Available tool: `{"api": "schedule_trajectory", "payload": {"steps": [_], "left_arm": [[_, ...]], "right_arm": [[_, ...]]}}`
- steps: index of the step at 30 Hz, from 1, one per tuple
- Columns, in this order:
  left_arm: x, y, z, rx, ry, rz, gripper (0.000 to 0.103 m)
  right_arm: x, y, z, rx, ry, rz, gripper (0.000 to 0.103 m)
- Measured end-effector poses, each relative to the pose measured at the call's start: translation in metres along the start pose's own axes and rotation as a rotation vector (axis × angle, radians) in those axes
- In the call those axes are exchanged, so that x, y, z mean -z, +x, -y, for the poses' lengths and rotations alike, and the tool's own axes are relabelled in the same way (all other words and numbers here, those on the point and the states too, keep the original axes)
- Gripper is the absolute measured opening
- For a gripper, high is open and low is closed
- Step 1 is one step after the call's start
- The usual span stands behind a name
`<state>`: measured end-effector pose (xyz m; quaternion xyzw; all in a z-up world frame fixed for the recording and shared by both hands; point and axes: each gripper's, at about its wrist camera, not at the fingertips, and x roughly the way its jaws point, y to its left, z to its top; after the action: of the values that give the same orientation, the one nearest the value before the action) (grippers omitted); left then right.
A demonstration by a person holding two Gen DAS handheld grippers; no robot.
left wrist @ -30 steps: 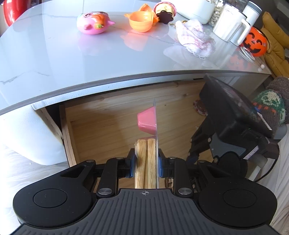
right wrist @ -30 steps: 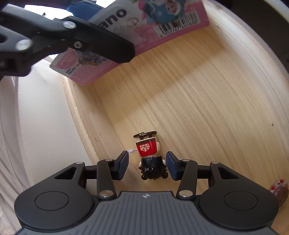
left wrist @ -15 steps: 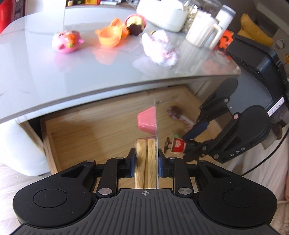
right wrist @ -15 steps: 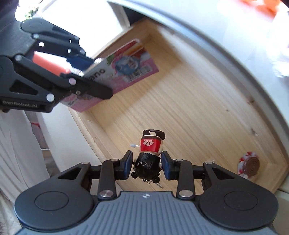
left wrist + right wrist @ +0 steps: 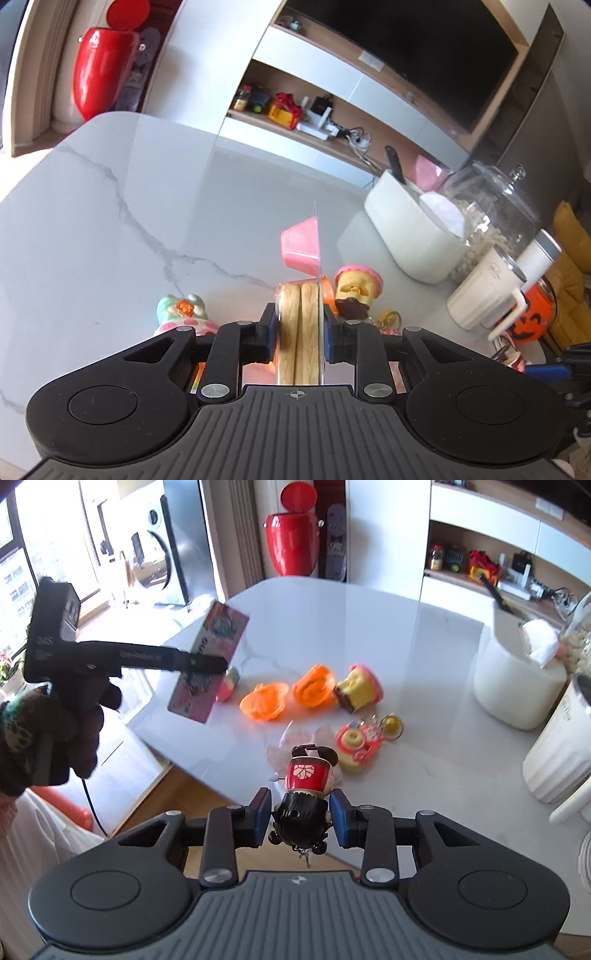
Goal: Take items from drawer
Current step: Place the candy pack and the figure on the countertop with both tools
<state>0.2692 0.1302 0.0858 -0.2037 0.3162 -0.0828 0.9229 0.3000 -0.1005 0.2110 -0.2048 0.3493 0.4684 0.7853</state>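
Note:
My left gripper (image 5: 299, 334) is shut on a flat snack pack (image 5: 300, 325) holding biscuit sticks and a pink dip cup, lifted above the grey marble tabletop (image 5: 147, 206). From the right wrist view the same pack (image 5: 210, 664) hangs over the table's left part, held by the left gripper (image 5: 218, 663). My right gripper (image 5: 300, 814) is shut on a small doll (image 5: 304, 794) with black hair and a red body, held over the table's near edge. A strip of the wooden drawer (image 5: 207, 812) shows below the right gripper.
Toys lie on the table: a pink and green figure (image 5: 181, 312), orange cups (image 5: 264, 701), a cupcake toy (image 5: 356, 688), a pink keychain toy (image 5: 356, 746). A white container (image 5: 410, 236), glass jar (image 5: 491, 206) and white mug (image 5: 495, 288) stand at right. A gloved hand (image 5: 62, 723) holds the left gripper.
Both grippers have risen out of the drawer to above the tabletop, each still holding its item. The drawer has dropped out of the left wrist view.

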Motion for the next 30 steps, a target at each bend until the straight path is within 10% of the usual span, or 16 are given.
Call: {"api": "schedule_trajectory", "payload": {"steps": [9,16,22,26,30], "left_arm": [[0.01,0.015,-0.013,-0.222,0.178,0.073,0.034],[-0.002,-0.023,-0.014,-0.221,0.15,0.191,0.034],[0.01,-0.047,0.029,0.025,0.329,0.155,0.034],[0.041,-0.048,0.07,0.326,0.54,0.002,0.034],[0.097,-0.032,0.111,0.419,0.763,-0.193,0.034]], "right_arm": [[-0.029,0.049,0.022,0.084,0.074,0.013,0.034],[-0.029,0.107,0.044,0.081,0.228,0.012,0.039],[-0.01,0.086,0.05,0.097,0.223,0.018,0.05],[0.017,0.053,0.053,0.078,0.215,0.027,0.054],[0.052,0.021,0.053,0.038,0.206,0.014,0.06]]}}
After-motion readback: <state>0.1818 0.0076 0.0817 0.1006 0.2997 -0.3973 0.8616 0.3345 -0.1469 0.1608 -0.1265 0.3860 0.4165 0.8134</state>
